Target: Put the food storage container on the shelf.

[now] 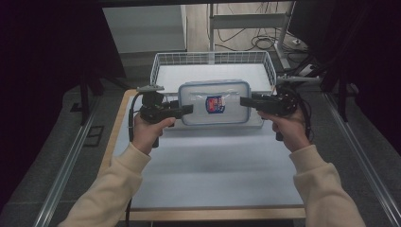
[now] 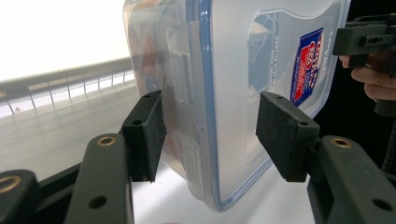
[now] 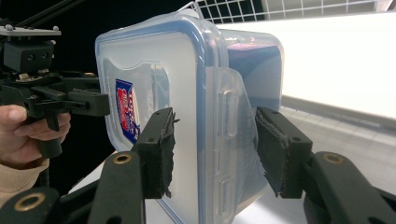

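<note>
Where jaws straddle: two hand-held grippers (image 1: 188,109) (image 1: 245,101), one container (image 1: 215,102).

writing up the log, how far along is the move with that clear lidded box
Done: the lid is on the clear box, and both grippers have reached its ends. In hand: the left gripper and right gripper each straddle a side latch, pads near the box; the left gripper's right pad still shows a gap, so I can't confirm a firm clamp. The box sits at the front edge of the wire basket. Left: wherever it goes next, which isn't given.

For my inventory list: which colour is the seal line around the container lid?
Blue seal line on the clear lid; right gripper view shows it best.
</note>
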Demonstrator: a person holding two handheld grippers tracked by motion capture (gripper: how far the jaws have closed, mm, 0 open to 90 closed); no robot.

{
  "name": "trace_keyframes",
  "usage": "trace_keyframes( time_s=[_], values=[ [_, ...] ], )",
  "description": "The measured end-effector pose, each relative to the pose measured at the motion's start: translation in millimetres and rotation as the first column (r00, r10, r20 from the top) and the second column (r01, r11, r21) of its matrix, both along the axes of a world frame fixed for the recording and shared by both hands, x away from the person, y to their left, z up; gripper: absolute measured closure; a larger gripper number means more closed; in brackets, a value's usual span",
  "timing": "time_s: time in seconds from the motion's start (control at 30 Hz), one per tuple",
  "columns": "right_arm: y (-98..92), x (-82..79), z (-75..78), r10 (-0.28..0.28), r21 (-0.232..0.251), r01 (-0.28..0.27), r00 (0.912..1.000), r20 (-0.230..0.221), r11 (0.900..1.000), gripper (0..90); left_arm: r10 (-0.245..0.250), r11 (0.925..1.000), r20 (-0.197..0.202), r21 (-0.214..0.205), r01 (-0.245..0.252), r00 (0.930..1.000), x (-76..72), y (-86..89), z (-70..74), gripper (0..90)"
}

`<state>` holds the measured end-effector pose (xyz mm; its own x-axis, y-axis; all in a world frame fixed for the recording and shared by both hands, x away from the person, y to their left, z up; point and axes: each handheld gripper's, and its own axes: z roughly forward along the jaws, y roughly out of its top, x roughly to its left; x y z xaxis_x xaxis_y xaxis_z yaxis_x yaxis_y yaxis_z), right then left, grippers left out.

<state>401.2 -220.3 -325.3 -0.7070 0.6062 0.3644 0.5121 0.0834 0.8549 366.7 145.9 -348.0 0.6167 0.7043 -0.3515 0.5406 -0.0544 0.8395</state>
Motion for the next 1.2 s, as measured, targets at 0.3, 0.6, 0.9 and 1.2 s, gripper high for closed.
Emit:
trace_keyframes(
  time_s=[0.3,0.6,0.9,1.2],
  values=[
    [5.5,21.4,14.9,-0.01,-0.004,0.01,0.9999,-0.007,0.9999,48.4,-0.006,0.9999,-0.01,-0.011,0.006,0.9999,24.9,6.0,12.5,43.0],
    [10.1,47.1,21.9,-0.021,0.003,0.021,0.9986,-0.048,0.9998,48.2,-0.001,0.9999,-0.04,-0.016,0.001,0.9992,52.0,10.5,23.2,43.0],
    [11.0,79.8,26.2,-0.032,0.055,0.039,0.9929,-0.114,0.9977,48.1,-0.004,0.9994,-0.069,-0.034,0.001,0.9976,80.3,16.6,35.2,43.8],
    [18.2,95.4,33.2,-0.07,0.01,0.072,0.9898,-0.124,0.9973,47.4,0.01,0.9998,-0.119,-0.015,-0.011,0.9929,99.3,18.0,41.7,43.4]
  ],
)
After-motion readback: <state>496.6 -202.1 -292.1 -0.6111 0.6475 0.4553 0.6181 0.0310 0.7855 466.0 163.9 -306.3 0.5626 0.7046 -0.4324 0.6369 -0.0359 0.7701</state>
